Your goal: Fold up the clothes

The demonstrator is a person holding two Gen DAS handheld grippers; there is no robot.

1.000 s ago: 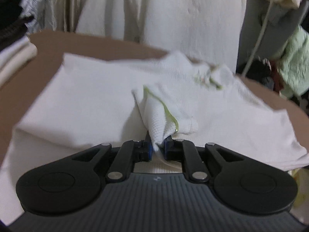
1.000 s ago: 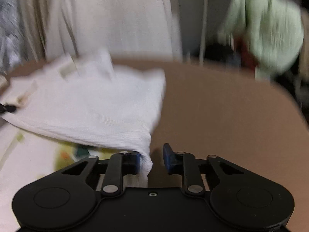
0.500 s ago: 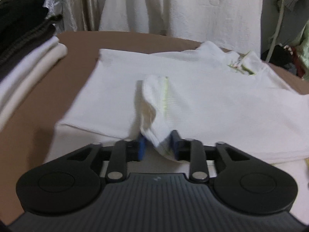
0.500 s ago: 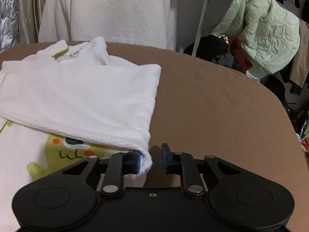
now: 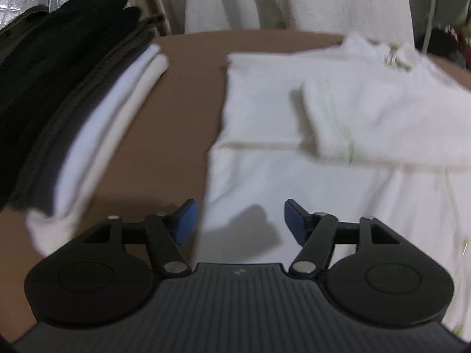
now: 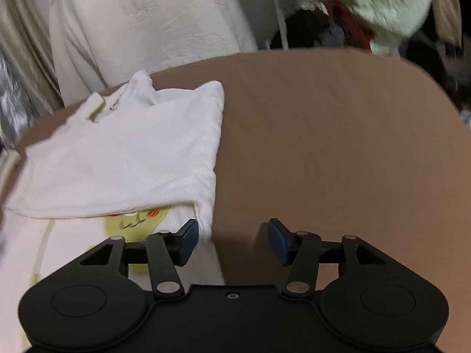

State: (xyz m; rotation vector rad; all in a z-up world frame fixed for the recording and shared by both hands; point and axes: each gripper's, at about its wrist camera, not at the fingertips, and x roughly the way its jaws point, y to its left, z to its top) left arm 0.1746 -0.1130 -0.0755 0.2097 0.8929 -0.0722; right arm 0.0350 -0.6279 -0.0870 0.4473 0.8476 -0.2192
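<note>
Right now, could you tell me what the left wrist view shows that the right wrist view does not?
Only the left wrist view shows the stack of folded black, grey and white clothes at the table's left side. Only the right wrist view shows the yellow-green cartoon print under the folded-over layer, and the pale green quilted jacket behind the table. Both show the white waffle-knit shirt on the brown table, each with an open, empty hand-held gripper: left, right.
</note>
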